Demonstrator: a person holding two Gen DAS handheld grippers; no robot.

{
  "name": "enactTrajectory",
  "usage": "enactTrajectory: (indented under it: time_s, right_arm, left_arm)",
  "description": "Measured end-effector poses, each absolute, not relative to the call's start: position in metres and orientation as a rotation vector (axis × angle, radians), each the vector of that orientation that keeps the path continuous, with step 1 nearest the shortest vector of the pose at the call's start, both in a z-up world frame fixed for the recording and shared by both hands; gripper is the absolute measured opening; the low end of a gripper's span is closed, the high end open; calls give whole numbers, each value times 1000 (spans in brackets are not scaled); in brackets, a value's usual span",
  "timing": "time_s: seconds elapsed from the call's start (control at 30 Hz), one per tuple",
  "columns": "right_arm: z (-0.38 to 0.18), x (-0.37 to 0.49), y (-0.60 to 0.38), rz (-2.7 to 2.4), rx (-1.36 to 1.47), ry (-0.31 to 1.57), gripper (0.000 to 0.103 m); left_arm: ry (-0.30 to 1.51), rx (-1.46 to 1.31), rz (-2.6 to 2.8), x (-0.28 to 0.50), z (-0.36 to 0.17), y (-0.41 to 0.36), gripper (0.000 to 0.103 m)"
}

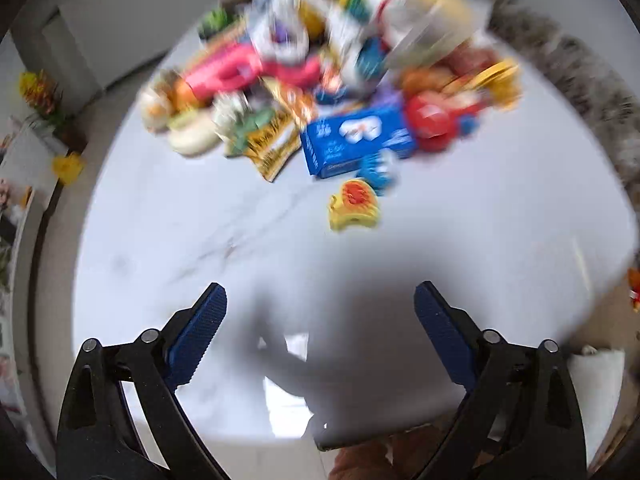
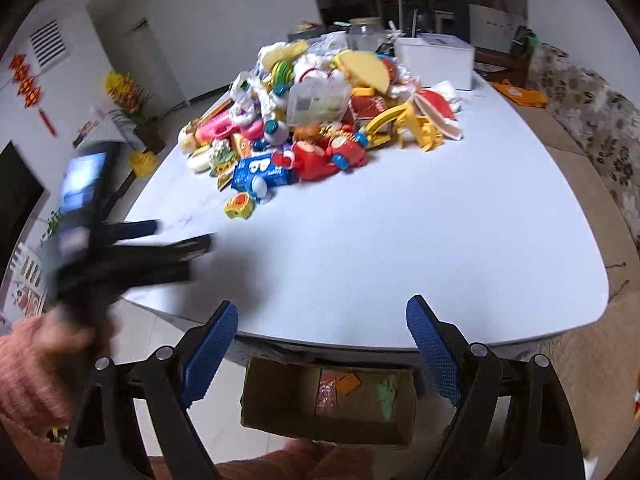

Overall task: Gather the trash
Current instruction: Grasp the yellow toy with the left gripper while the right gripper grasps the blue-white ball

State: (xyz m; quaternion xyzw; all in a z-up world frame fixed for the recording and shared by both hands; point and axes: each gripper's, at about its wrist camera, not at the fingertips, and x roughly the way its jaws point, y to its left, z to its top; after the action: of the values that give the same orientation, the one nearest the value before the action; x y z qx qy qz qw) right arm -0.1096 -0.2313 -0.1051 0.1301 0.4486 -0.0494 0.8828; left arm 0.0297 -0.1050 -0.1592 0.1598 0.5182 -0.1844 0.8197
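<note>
Trash and toys [image 2: 320, 120] lie heaped on the far part of the white table [image 2: 400, 240], well ahead of both grippers. Nearest, below and just in front of the right gripper [image 2: 322, 322], a cardboard box [image 2: 280, 396] sits under the table's near edge with an orange packet [image 2: 327, 396] and a green scrap [image 2: 386, 394] inside. The right gripper's jaws stand wide with nothing between them. The left gripper [image 1: 320, 304] is likewise spread wide and empty above bare tabletop; in the right wrist view it shows blurred off to the left, held by a hand [image 2: 52, 344] in a pink knitted sleeve. Farther ahead, a small yellow toy [image 2: 239, 206] lies alone, just short of the heap. Behind it rests a blue box [image 2: 260, 172], touching a red toy [image 2: 320, 158]. At the heap's far side stands a white bin [image 2: 434, 60].
</note>
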Motion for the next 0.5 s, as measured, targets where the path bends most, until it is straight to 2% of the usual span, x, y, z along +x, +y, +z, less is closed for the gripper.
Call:
enactTrajectory:
  time_s: [0.03, 0.23, 0.3, 0.33, 0.37, 0.4, 0.5]
  right_arm:
    - [-105, -112, -232, -108, 270, 933, 85]
    - [-112, -127, -227, -146, 267, 962, 85]
    - [-116, -129, -228, -156, 272, 966, 85]
    - [-116, -130, -228, -160, 273, 967, 85]
    - [-117, -130, -227, -165, 276, 966, 85]
    - [-116, -130, -228, -166, 278, 965, 85]
    - [-117, -124, -229, -170, 279, 963, 85]
  left_arm:
    - [1114, 334, -389, 37, -164, -111, 78]
    - [1162, 288, -426, 75, -179, -139, 77]
    - [1167, 287, -433, 82, -179, -144, 71]
    - [1160, 288, -437, 82, -178, -146, 60]
    - [1153, 292, -444, 82, -175, -148, 43]
    - [1149, 300, -449, 81, -172, -148, 34]
    - [1171, 294, -463, 80, -168, -146, 33]
